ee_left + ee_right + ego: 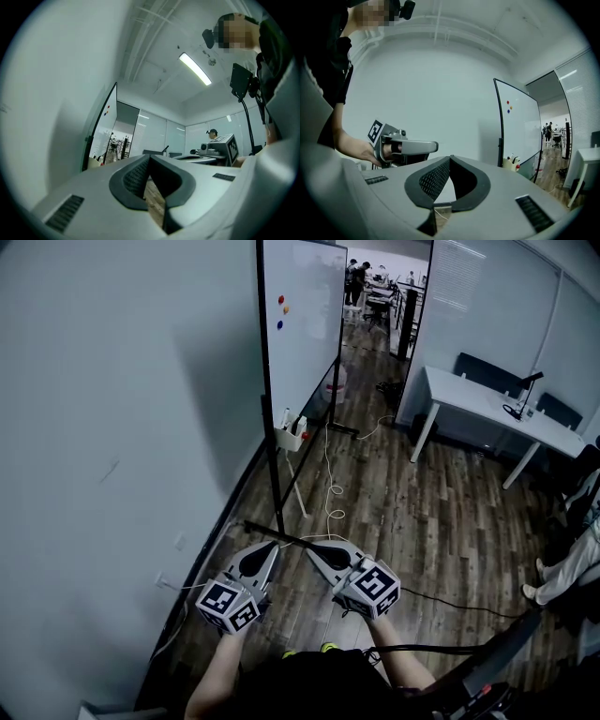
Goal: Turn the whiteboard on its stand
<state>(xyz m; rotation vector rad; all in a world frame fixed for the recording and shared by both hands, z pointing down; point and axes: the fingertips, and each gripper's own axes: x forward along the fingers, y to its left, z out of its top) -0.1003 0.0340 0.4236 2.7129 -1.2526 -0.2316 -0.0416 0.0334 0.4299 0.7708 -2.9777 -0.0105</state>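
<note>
The whiteboard (305, 324) stands upright in a black-framed stand (277, 474) close to the grey wall, seen almost edge-on, with coloured magnets (281, 310) on it and a small marker tray (292, 435) at its lower edge. My left gripper (274, 547) and right gripper (314, 551) are held side by side, level, short of the stand's foot, touching nothing. Both are shut and empty. In the left gripper view my left gripper (150, 157) has its tips together, the whiteboard (105, 126) ahead at the left. My right gripper (450, 158) also has its tips together, with the whiteboard (522, 124) at the right.
The grey wall (122, 427) runs along the left. A white cable (333, 493) trails over the wood floor by the stand. A white desk (497, 409) with a lamp stands at the right, and a person's legs (562, 568) show at the right edge.
</note>
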